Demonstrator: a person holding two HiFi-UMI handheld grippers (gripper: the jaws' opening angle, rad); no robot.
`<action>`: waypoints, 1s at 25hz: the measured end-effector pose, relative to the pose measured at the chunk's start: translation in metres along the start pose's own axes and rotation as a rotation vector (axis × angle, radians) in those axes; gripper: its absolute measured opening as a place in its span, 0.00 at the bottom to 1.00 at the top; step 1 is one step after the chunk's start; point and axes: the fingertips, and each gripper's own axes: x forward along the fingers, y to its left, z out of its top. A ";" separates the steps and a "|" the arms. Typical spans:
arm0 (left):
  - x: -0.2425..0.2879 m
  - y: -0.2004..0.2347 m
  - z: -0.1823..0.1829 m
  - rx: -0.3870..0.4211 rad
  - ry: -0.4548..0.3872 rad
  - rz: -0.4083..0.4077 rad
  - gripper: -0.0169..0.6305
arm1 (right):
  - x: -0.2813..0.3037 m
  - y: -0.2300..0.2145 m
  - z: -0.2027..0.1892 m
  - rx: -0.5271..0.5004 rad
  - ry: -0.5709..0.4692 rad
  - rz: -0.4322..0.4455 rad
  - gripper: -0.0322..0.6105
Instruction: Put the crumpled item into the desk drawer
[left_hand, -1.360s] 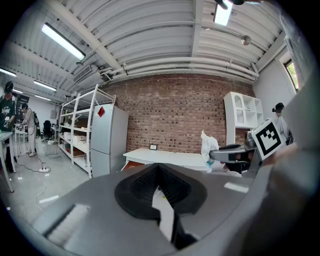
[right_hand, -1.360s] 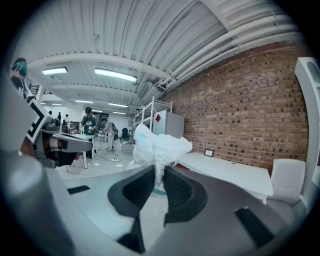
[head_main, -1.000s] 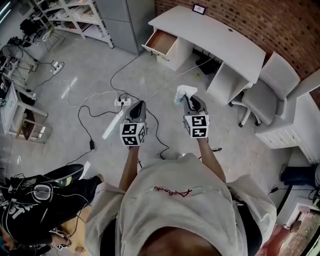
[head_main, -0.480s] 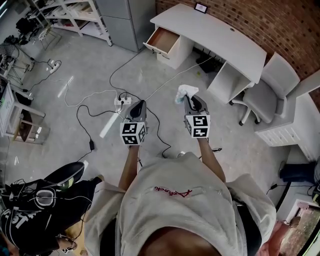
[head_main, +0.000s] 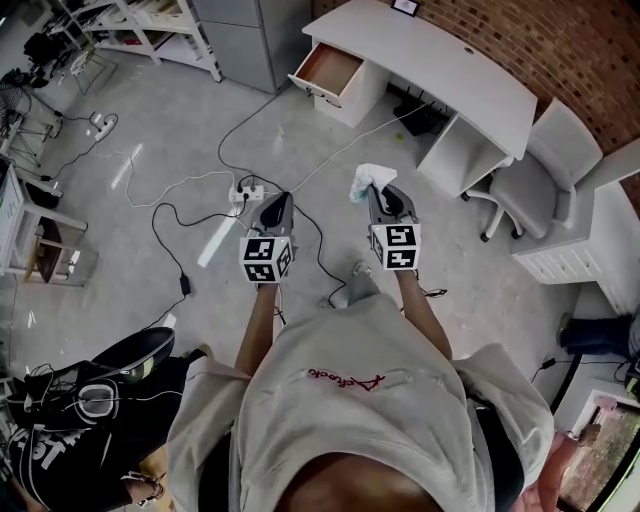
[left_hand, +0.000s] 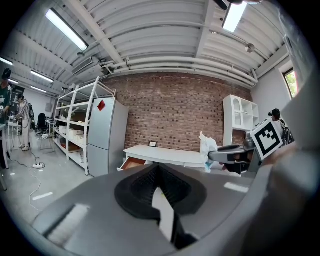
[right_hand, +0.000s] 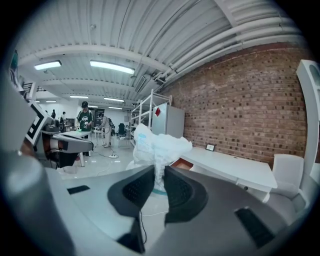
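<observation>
While the right claw (head_main: 376, 192) grips the item, the drawer lies ahead and well apart.
The white crumpled wad of thin sheet (right_hand: 157, 144) is pinched by its lower end between the right claw's narrowed jaws and stands up above them, over the floor. The open wood-lined drawer (head_main: 335, 68), at the left end of the white curved worktop (head_main: 440, 62), lies forward and slightly left. The left claw (head_main: 283, 200) is closed on nothing.

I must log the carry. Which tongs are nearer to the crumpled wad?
Right. The right tongs clamp the wad; the left tongs hang to its left, apart from it.
</observation>
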 end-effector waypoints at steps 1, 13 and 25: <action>0.001 0.002 -0.001 0.001 0.003 0.000 0.04 | 0.003 0.000 0.000 0.001 0.000 0.001 0.15; 0.057 0.024 -0.001 0.043 0.034 0.008 0.04 | 0.067 -0.018 -0.003 0.020 0.006 0.039 0.15; 0.187 0.051 0.040 0.048 0.052 0.027 0.04 | 0.179 -0.099 0.027 0.039 0.002 0.070 0.15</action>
